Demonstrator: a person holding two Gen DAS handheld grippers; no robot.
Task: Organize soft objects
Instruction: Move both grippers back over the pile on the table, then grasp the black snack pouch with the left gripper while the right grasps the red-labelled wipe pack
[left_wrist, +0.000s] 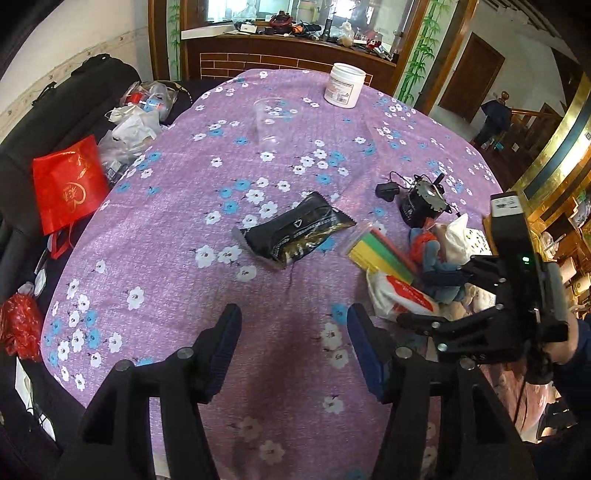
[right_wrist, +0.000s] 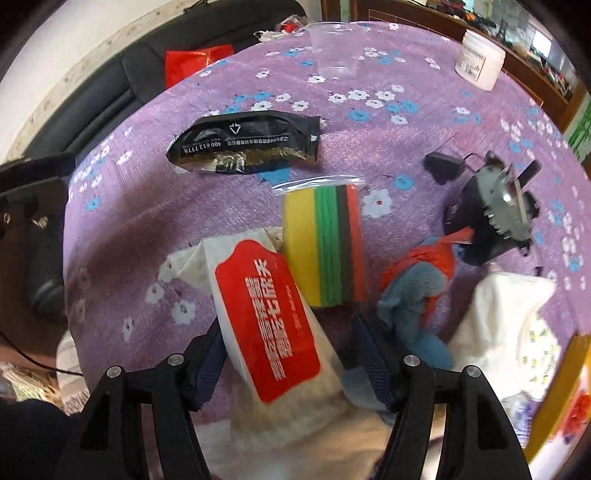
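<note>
A white soft pack with a red label (right_wrist: 266, 317) lies on the purple flowered tablecloth (right_wrist: 122, 236), between the fingers of my right gripper (right_wrist: 288, 328). The jaws stand open, and a dark gap shows at the right pad. Behind the pack lie a bagged stack of coloured sponges (right_wrist: 325, 243), a blue and orange soft toy (right_wrist: 413, 291) and a white cloth (right_wrist: 495, 317). A black packet (left_wrist: 295, 230) lies mid-table. My left gripper (left_wrist: 293, 314) hovers open over bare cloth, with nothing between its fingers. In the left wrist view my right gripper (left_wrist: 436, 291) reaches into the pile from the right.
A black round device (left_wrist: 424, 203) with a cord and plug sits behind the pile. A clear plastic cup (left_wrist: 273, 122) and a white jar (left_wrist: 345, 85) stand at the far side. A red bag (left_wrist: 66, 184) and plastic bags lie on the dark sofa at left.
</note>
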